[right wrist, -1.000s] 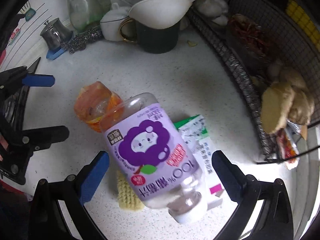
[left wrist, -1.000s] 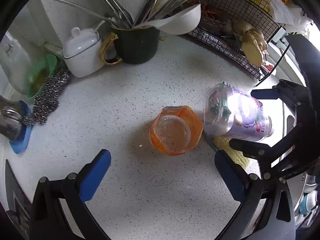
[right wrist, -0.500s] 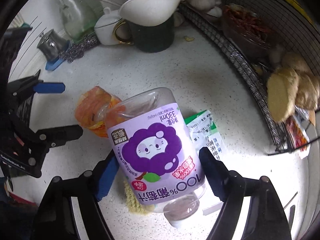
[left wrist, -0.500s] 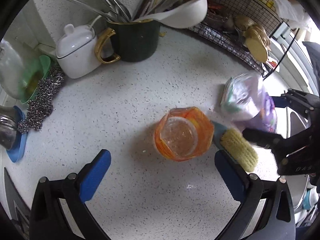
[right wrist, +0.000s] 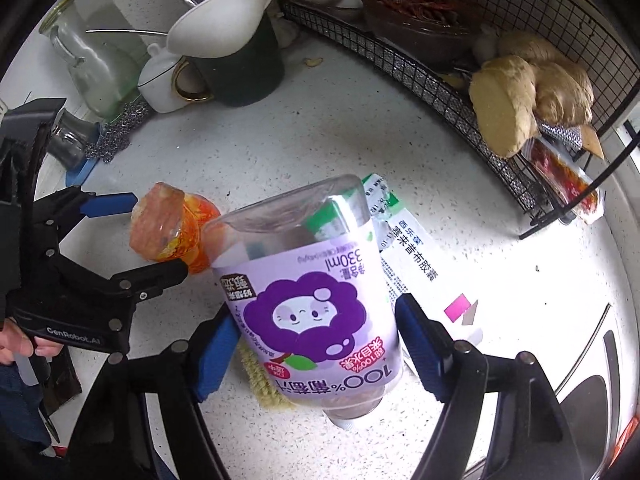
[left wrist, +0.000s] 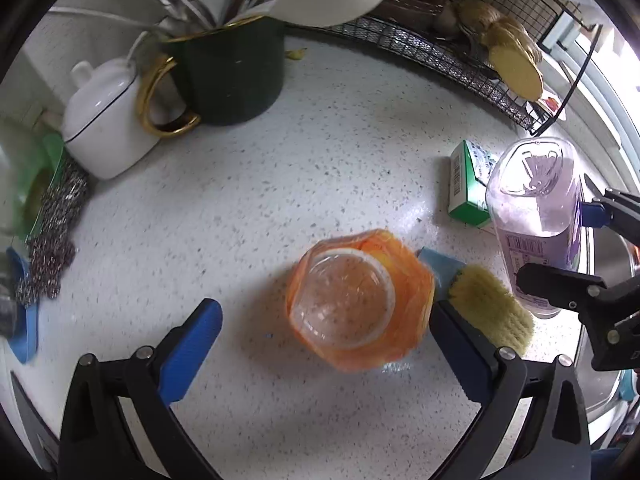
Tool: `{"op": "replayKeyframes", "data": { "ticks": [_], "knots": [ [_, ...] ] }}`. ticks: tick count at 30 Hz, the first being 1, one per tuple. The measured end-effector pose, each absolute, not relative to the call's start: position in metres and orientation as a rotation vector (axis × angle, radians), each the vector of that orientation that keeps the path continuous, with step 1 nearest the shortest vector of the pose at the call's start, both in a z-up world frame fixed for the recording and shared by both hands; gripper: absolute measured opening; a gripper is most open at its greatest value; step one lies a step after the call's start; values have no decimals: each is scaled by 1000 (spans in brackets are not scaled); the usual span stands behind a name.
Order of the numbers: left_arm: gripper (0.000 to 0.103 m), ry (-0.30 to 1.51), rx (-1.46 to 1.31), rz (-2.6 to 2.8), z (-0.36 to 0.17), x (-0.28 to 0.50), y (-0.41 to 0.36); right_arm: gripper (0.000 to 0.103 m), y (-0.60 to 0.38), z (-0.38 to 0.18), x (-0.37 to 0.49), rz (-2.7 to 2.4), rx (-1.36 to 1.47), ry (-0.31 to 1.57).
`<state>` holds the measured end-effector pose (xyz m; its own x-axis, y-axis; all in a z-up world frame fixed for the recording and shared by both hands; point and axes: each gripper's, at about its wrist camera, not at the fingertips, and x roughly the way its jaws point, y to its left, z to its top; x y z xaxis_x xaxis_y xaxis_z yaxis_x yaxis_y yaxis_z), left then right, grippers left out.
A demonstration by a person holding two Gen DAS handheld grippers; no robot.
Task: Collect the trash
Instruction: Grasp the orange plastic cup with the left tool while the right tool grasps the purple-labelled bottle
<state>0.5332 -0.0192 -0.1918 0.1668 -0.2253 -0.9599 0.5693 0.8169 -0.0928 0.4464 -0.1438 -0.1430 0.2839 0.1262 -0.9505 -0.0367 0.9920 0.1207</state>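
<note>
Right wrist view: right tongs (right wrist: 312, 344) closing on purple juice bottle (right wrist: 312, 300); left tongs (left wrist: 324, 332), spread, straddle uncollected orange cup (left wrist: 356, 300).

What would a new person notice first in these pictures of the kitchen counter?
First, the purple juice bottle, upside down, between the blue pads of the right hand-held gripper, whose jaws are closing. Next, the orange plastic cup on the speckled counter, between the open fingers of the left hand-held gripper. Behind stands a dark mug full of utensils.
</note>
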Motion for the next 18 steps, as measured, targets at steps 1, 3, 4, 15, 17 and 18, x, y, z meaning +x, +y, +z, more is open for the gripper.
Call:
{"op": "replayKeyframes", "data": {
  "ticks": [1,3,4,15,17,18],
  "knots": [
    [99,1283,323,-583,-193,534,-21,74,-144,-143,447,107,81,1279],
    [88,1285,322,-581,-195,536,-26,74,-142,-145,450,104,80,1279],
    [86,1292,310,-580,-196,538,-27,74,-141,-145,450,103,81,1279],
    [65,1257,305,-593,-178,515,-39,74,-145,-134,437,100,95,1259],
    [65,1244,300,-590,-167,505,-39,73,-143,-130,429,106,91,1251],
    [65,1232,299,-587,-162,494,-36,73,-143,-128,425,110,89,1247]
  ]
}}
